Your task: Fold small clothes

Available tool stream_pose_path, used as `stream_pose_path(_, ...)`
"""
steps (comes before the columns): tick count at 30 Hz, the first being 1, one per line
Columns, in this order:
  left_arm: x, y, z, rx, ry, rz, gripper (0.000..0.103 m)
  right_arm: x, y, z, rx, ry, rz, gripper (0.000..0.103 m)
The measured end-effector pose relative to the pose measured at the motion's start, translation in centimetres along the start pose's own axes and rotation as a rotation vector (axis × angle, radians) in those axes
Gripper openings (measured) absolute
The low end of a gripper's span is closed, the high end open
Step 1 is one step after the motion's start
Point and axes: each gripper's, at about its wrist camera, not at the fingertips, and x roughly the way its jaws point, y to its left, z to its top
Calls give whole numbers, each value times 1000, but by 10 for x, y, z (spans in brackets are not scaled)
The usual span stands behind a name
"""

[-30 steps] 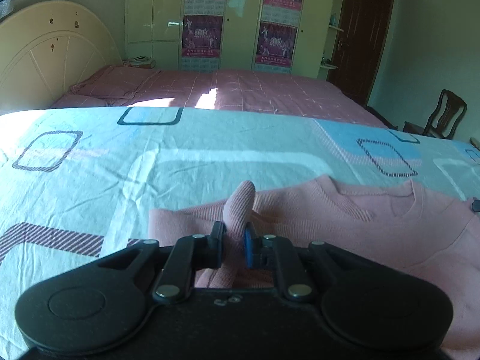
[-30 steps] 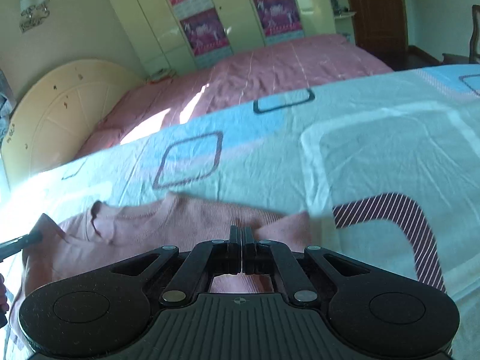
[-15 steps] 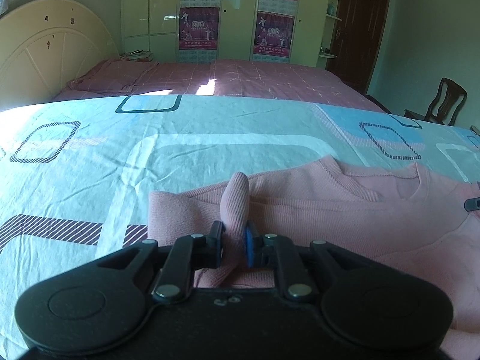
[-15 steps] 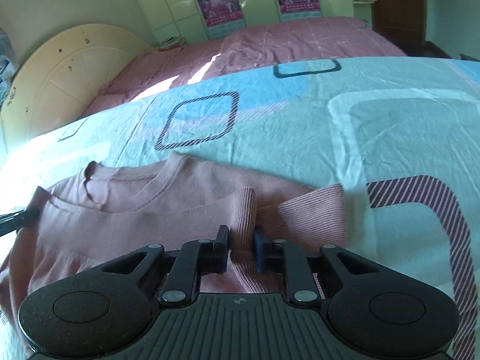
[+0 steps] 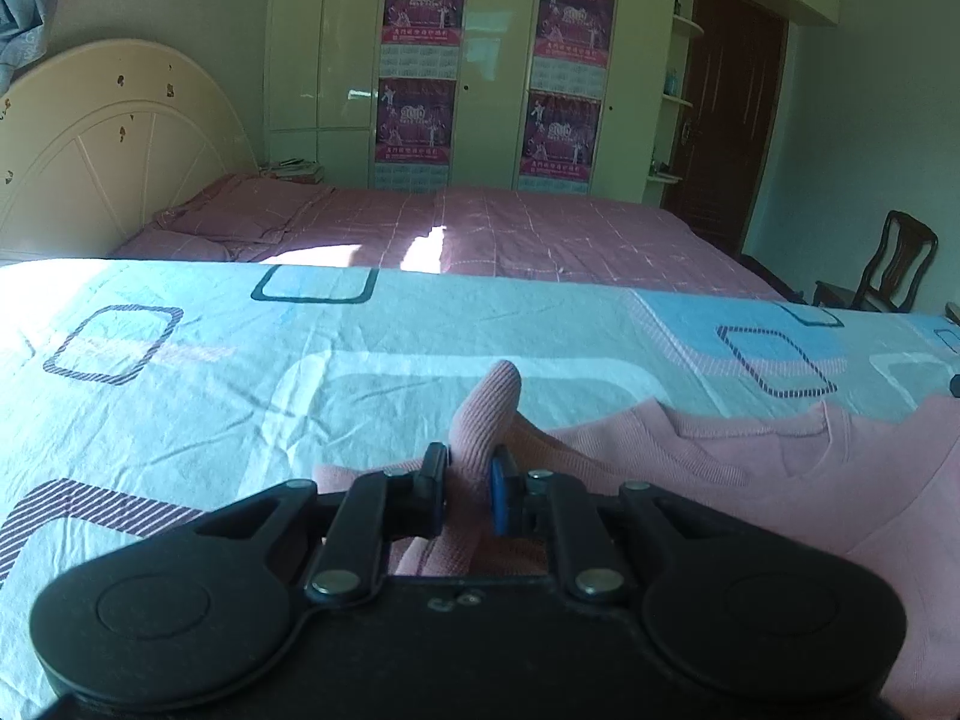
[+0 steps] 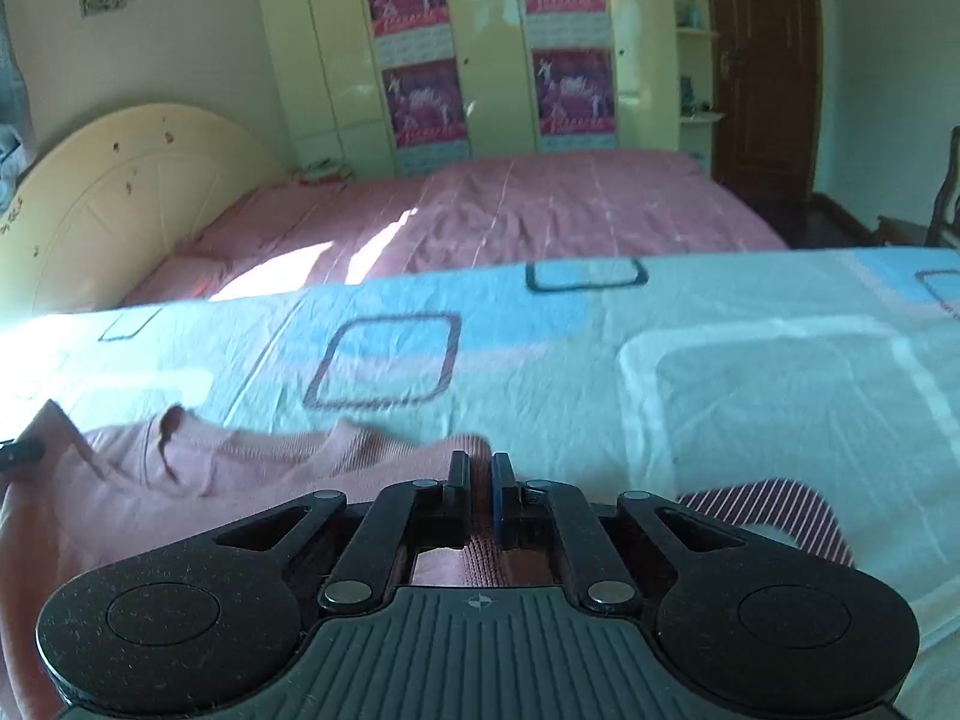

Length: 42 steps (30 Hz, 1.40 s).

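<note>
- The pink sweater lies on the patterned bedsheet, neckline facing away.
- The left gripper pinches a ribbed sleeve fold — raised, probably to carry it inward.
- The right gripper nips the opposite sleeve, fingers nearly closed — both ends held, likely for an even fold.

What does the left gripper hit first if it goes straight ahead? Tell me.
The left gripper already has its jaws shut on a ribbed fold of the pink sweater, which sticks up ahead of them. Beyond that fold lies only the patterned bedsheet, so it would likely skim or meet that next; depth is unclear.
</note>
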Motion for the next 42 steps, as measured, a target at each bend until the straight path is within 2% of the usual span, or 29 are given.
stream_pose_path(2,0,-2,3,-14,-25,23,14,-1,-5,7,22,-28,-28,0)
stream_pose_path(3,2,-3,4,-18,-30,38,14,6,-8,9,32,-2,-26,0)
stream_pose_path(5,6,-7,1,-16,-9,35,14,24,-17,3,74,148,76,0)
stream_pose_path(7,10,-9,-4,7,31,17,14,30,-21,-10,83,211,102,0)
stream_pose_path(8,13,-9,-7,14,52,9,14,32,-21,-15,80,226,98,10)
stream_pose_path(9,14,-8,-10,18,66,7,14,33,-23,-17,89,235,100,44)
stream_pose_path(11,16,-5,-13,16,80,10,15,32,-26,-21,124,216,125,85)
stream_pose_path(12,17,-3,-14,8,88,8,15,33,-25,-23,124,221,125,84)
stream_pose_path(13,18,-1,-14,3,91,9,15,37,-24,-24,118,236,116,77)
stream_pose_path(14,18,0,-15,3,95,9,15,40,-21,-25,104,253,114,55)
stream_pose_path(15,19,1,-15,4,101,10,15,44,-19,-27,87,273,100,43)
stream_pose_path(18,19,0,-17,16,108,13,15,44,-5,-33,7,279,95,43)
stream_pose_path(19,19,0,-18,19,109,14,15,43,0,-34,-23,288,101,38)
stream_pose_path(20,19,0,-18,22,109,14,15,41,5,-35,-58,298,111,21)
stream_pose_path(21,18,-1,-19,23,106,16,15,39,10,-37,-95,294,102,13)
stream_pose_path(22,16,-1,-19,20,96,16,15,37,13,-37,-123,284,97,11)
stream_pose_path(24,11,-2,-17,17,64,24,15,27,14,-35,-131,234,95,9)
stream_pose_path(27,0,-3,-9,-4,-3,42,14,5,14,-19,-104,83,65,8)
stream_pose_path(30,-5,-5,3,-35,-67,69,11,-4,14,-2,-71,-21,-2,8)
stream_pose_path(32,2,-5,4,-43,-62,105,9,10,10,-1,-55,13,-38,8)
stream_pose_path(34,15,-5,-4,-29,9,124,9,32,3,-10,-15,121,-39,8)
stream_pose_path(36,23,-11,-18,33,55,142,10,44,5,-25,-59,181,-67,9)
stream_pose_path(38,27,-12,-26,51,78,152,11,46,6,-32,-68,175,-79,9)
stream_pose_path(40,27,-13,-24,67,85,164,15,46,4,-33,-61,168,-106,18)
stream_pose_path(41,26,-13,-22,70,90,166,19,44,3,-31,-62,162,-122,31)
stream_pose_path(42,25,-12,-20,65,94,174,28,39,2,-30,-58,148,-139,44)
